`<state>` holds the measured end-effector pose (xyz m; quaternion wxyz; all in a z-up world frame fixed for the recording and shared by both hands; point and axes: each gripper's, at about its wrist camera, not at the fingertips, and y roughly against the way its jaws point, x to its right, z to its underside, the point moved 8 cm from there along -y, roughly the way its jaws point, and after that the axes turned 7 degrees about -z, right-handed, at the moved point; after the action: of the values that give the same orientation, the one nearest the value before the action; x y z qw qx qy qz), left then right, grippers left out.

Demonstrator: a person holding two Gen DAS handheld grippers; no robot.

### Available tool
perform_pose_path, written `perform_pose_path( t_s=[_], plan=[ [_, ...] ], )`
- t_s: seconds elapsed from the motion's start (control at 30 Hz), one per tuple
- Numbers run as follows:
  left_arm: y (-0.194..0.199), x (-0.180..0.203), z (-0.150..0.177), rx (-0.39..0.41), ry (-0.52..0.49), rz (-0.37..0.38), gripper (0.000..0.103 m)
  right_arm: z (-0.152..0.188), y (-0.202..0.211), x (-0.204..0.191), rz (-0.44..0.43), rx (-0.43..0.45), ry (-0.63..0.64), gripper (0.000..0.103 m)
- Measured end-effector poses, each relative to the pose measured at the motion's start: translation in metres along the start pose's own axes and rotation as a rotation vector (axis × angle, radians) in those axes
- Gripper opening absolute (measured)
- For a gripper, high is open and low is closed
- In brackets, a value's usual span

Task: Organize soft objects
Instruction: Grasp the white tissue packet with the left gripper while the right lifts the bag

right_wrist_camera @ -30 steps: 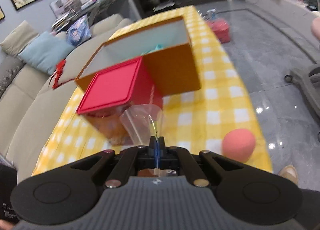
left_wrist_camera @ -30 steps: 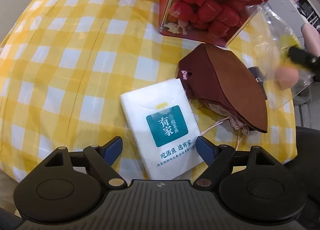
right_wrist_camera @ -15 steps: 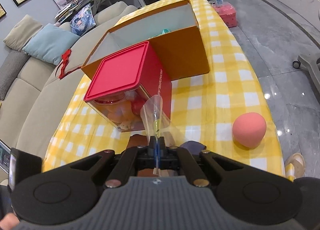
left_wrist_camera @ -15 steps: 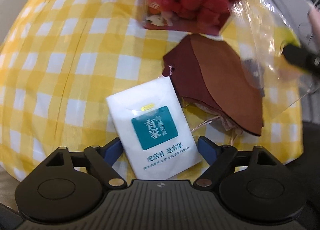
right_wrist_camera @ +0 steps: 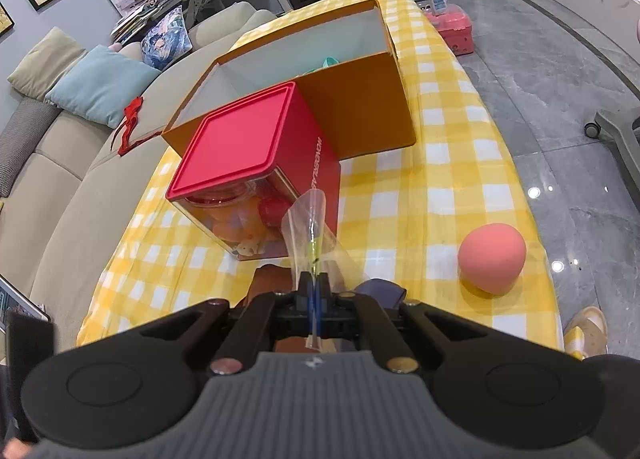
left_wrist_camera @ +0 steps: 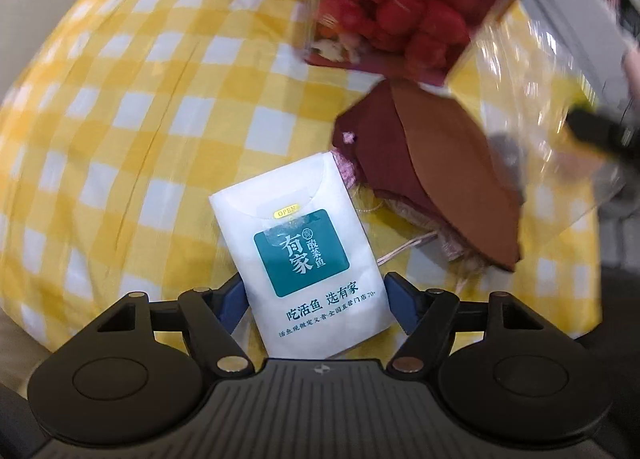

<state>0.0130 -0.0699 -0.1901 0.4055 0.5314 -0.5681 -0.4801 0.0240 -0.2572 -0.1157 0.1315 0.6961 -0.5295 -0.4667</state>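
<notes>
Two boxes top the yellow checked tablecloth (right_wrist_camera: 448, 163) at twelve o'clock: an open orange box (right_wrist_camera: 360, 115) and a red-lidded clear container (right_wrist_camera: 240, 147). A coral ball (right_wrist_camera: 491, 258) sits at three o'clock. The right gripper (right_wrist_camera: 314, 287) is clamped on a clear plastic bag (right_wrist_camera: 310, 227). The left gripper (left_wrist_camera: 314, 299), jaws just narrowing, straddles a white tissue pack (left_wrist_camera: 304, 255), seemingly untouched; a brown pouch (left_wrist_camera: 432, 163) lies at one o'clock.

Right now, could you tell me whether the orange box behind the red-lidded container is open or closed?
Open: the orange box has no lid on top, and its pale interior shows.
</notes>
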Motion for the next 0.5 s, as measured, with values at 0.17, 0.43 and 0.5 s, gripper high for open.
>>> perform_pose_path(
  t_s=[0.17, 0.43, 0.5],
  plan=[
    [0.022, -0.026, -0.007, 0.038, 0.076, 0.084, 0.082, 0.001, -0.001, -0.002, -0.008, -0.007, 0.009, 0.0],
    [0.044, -0.03, -0.019, 0.131, 0.029, 0.05, 0.082, 0.003, -0.003, -0.003, -0.017, -0.017, 0.024, 0.0],
    [0.052, -0.035, -0.022, 0.163, 0.028, 0.028, 0.082, 0.003, -0.003, -0.005, -0.018, -0.017, 0.03, 0.0]
  ],
)
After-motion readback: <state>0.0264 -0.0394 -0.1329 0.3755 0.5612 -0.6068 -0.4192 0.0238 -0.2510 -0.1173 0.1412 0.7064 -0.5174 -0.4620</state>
